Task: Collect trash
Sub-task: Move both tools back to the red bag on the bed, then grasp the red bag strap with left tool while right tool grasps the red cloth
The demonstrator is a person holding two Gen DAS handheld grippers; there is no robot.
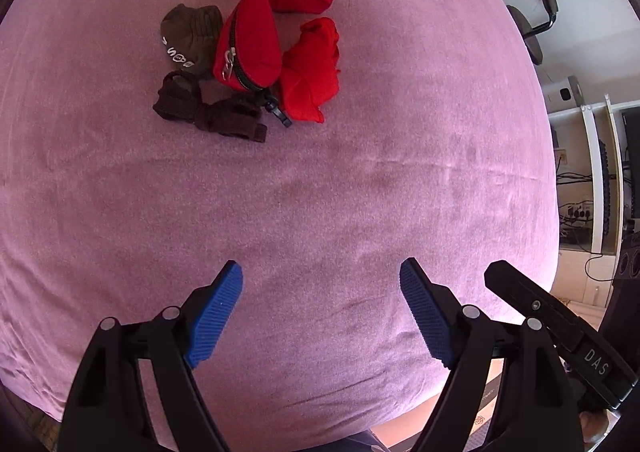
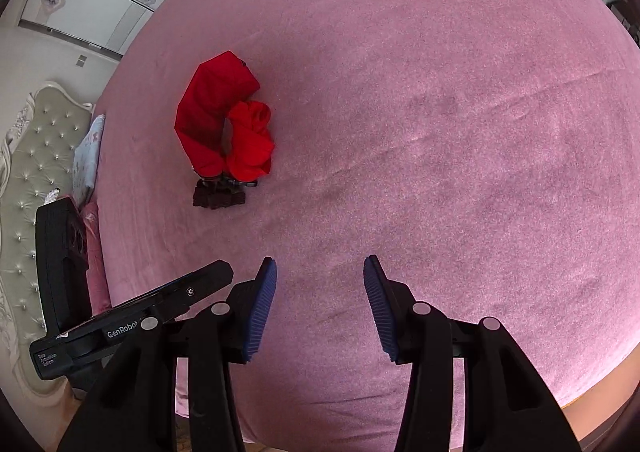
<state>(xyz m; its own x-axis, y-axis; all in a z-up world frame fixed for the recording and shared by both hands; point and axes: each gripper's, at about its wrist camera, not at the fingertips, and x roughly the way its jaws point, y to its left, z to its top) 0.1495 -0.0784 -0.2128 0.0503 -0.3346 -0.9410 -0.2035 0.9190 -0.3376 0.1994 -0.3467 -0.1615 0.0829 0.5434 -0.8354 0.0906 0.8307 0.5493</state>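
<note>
While bent in an arc, red pouch (image 1: 256,32) points its zipper end nearward.

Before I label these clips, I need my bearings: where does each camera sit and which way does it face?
Left wrist: sits on the left gripper, angled down at the pink bedspread; its open blue fingers show, with the right gripper's body alongside.
Right wrist: sits on the right gripper, facing the same bedspread; open fingers and the left gripper's body show, headboard at left.
Shared: the red zip pouch, red cloth and dark gloves.
</note>
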